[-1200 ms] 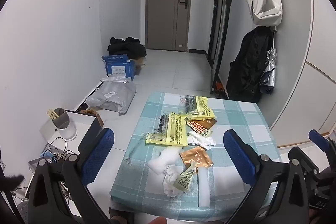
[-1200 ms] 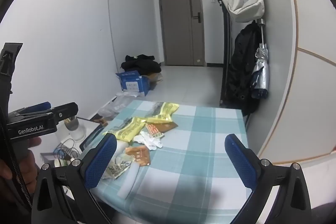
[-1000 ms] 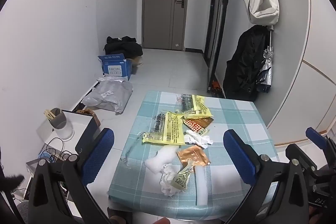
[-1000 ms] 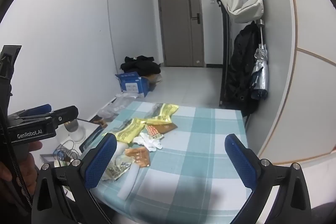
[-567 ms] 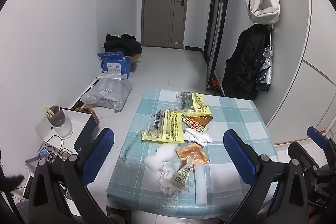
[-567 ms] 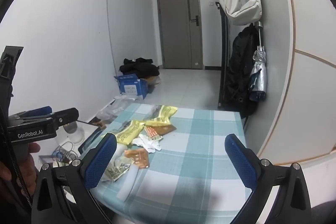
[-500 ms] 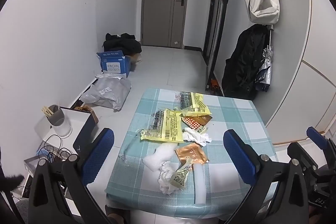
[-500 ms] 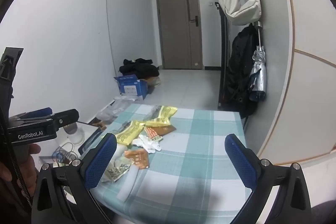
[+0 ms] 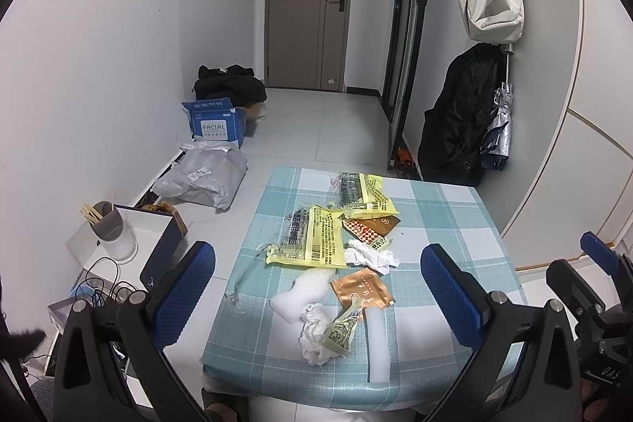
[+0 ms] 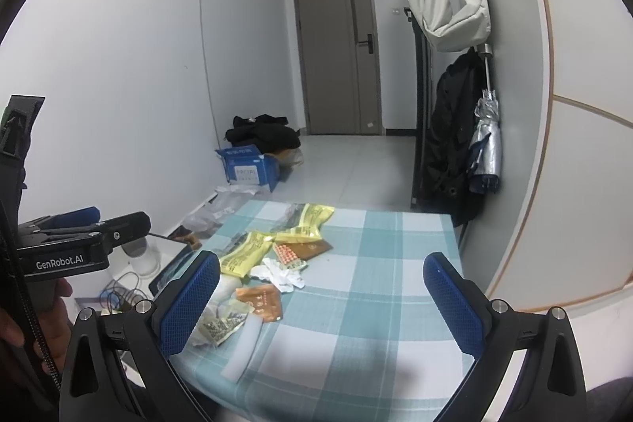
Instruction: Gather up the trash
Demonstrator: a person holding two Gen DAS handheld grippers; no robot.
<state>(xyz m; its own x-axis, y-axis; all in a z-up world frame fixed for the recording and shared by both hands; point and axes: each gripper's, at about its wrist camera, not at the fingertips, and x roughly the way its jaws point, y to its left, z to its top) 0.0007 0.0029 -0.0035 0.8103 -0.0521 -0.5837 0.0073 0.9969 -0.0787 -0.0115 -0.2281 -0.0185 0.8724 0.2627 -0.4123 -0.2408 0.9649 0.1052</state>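
Observation:
A small table [image 9: 443,224] with a teal checked cloth carries the trash: two yellow wrappers [image 9: 316,236], a red-brown packet [image 9: 368,228], crumpled white tissue [image 9: 372,252], an orange sachet [image 9: 362,289], white foam pieces [image 9: 304,293] and a small printed packet [image 9: 342,329]. The same pile shows in the right wrist view [image 10: 269,263]. My left gripper [image 9: 316,299] is open and empty, held above the table's near edge. My right gripper [image 10: 322,303] is open and empty, above the table's near right part.
On the floor left of the table are a white box with a cup of sticks [image 9: 110,232], cables, a grey plastic bag [image 9: 205,176] and a blue carton [image 9: 211,123]. A black coat and umbrella [image 9: 463,129] hang on the right wall. A closed door [image 9: 308,6] is far back.
Both grippers have drawn back and risen slightly, so the table looks a little farther away. Both stay open and empty. The trash has not moved.

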